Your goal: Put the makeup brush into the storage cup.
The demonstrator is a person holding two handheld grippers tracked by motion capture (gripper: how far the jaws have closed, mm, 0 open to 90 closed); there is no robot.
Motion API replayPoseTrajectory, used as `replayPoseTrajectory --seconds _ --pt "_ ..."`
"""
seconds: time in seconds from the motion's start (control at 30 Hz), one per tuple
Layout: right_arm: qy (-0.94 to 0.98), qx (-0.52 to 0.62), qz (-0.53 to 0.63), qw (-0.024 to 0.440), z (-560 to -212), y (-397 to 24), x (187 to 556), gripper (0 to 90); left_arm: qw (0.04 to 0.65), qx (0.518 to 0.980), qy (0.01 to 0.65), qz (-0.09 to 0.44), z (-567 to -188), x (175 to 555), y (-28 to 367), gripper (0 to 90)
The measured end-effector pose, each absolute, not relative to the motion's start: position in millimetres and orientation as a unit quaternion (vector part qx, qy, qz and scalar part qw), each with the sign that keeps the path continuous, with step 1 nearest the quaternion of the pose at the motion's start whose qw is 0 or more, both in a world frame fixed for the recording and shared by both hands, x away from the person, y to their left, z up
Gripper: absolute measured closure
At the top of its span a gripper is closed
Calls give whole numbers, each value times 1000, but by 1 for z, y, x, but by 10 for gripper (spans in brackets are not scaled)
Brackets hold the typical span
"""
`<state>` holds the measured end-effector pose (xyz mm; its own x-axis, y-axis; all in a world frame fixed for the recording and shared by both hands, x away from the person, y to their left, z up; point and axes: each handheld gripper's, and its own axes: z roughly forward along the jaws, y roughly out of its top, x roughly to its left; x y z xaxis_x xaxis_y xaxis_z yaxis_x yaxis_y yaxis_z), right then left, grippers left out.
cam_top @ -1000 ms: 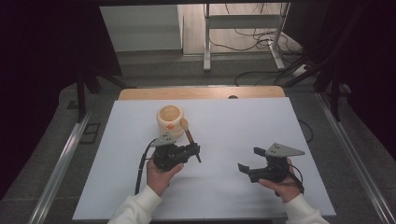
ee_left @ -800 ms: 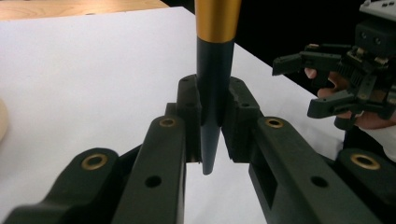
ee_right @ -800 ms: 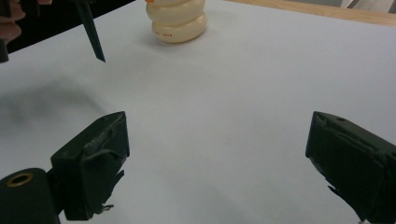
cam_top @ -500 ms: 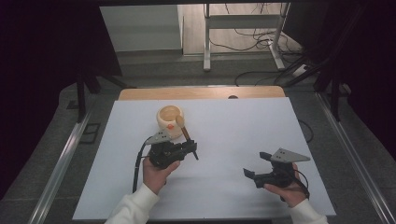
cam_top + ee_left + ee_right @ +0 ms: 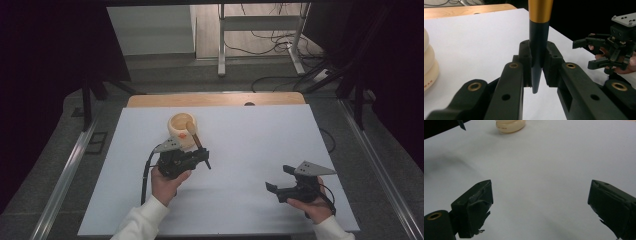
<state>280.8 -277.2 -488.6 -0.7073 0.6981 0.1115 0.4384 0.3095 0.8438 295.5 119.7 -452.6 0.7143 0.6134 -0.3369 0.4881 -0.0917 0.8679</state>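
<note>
L gripper [image 5: 200, 159] jaws clamped on brush [image 5: 538, 42] handle; brush head now inside cup [image 5: 182, 131], closer than sec ago. R gripper [image 5: 280, 181] jaws wide, nothing between, pulled back toward near-right surface [image 5: 260, 135] edge. Judgement: brush almost stowed; release next.

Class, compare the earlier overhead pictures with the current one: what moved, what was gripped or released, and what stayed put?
The right gripper, jaws open and empty, drew back toward the person's edge of the table. The left gripper stayed shut on the brush, whose head tipped further into the cream cup. Nothing was released; the cup kept its place.
</note>
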Motion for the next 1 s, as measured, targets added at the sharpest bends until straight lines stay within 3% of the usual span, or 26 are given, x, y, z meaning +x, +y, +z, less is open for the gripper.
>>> replayPoseTrajectory --seconds 1.0 --pt "805 351 459 132 -491 -275 282 66 568 725 378 95 -411 326 143 791"
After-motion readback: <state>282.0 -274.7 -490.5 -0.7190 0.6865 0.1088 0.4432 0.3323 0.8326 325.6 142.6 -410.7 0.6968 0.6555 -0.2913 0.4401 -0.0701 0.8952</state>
